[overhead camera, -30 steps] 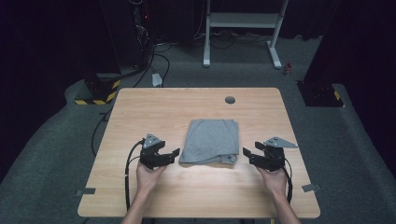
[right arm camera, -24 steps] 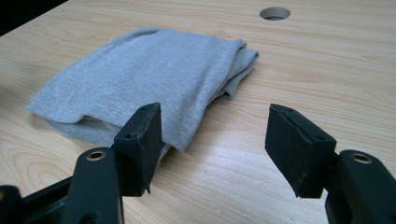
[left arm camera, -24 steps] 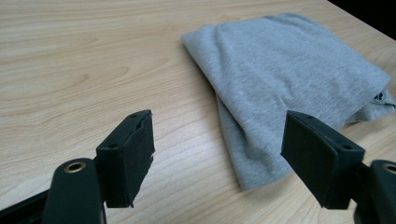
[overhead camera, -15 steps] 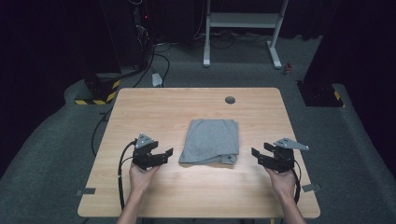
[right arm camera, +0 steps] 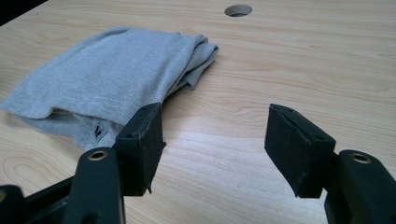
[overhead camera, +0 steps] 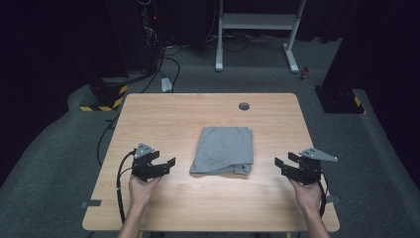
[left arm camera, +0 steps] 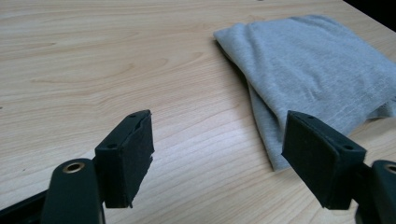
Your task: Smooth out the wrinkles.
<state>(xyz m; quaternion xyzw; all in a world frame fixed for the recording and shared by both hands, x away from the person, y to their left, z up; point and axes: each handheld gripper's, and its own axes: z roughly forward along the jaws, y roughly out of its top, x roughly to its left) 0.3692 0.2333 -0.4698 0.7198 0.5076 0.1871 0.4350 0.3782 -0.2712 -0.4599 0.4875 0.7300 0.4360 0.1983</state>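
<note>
Currently I see the folded grey cloth (overhead camera: 224, 150) lying mid-bench (overhead camera: 198, 208). Left tongs (overhead camera: 167, 163) sit left of it, right tongs (overhead camera: 281, 164) right of it, both gaping wide, empty, clear of the fabric.

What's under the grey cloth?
The folded grey cloth lies flat on the wooden table. At its near edge, more grey layers and a small printed mark peek out. Whether anything else hides beneath is covered from sight.
</note>
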